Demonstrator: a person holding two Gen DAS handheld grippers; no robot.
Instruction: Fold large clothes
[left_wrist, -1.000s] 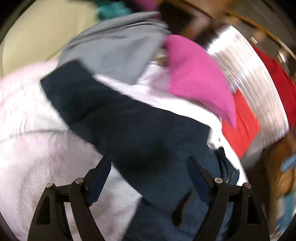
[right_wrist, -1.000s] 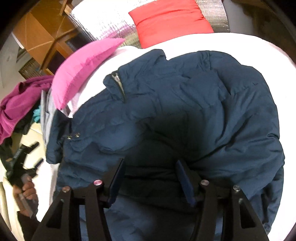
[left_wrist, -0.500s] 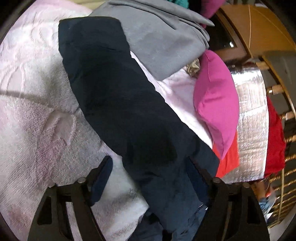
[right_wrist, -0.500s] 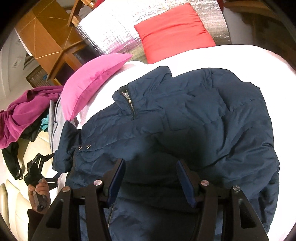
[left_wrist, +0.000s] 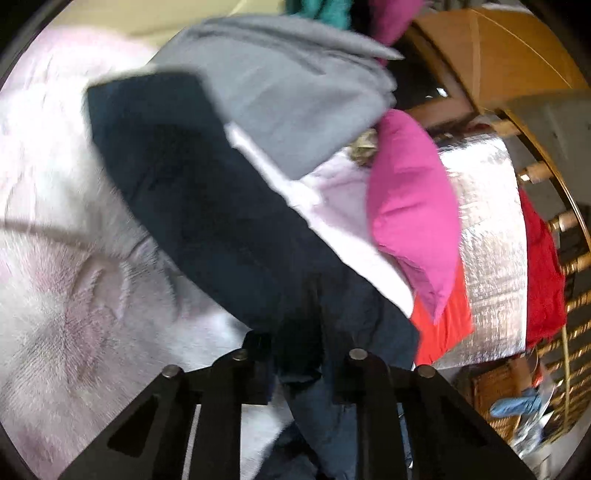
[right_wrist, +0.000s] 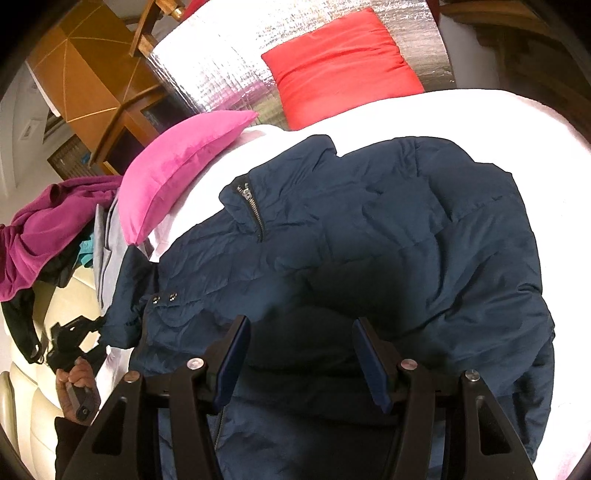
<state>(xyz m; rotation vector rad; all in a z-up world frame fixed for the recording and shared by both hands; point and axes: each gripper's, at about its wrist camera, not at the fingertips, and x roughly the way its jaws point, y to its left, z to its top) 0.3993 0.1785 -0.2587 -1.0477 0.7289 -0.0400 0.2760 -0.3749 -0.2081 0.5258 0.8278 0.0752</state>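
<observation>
Two grippers are seen over a navy jacket spread on a white blanket. At far left, clothes are piled at the blanket's edge, beside a pink pillow; bare blanket is left along the right. The left gripper is closing, with the jacket's sleeve gathered between its pads. The right gripper is held half open above the jacket's body, nothing being gripped.

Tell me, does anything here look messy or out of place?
Mostly the heap of loose clothes bunched up beyond the pink pillow, unfolded. The navy jacket lies rumpled on the white blanket, one sleeve stretched out sideways.
</observation>
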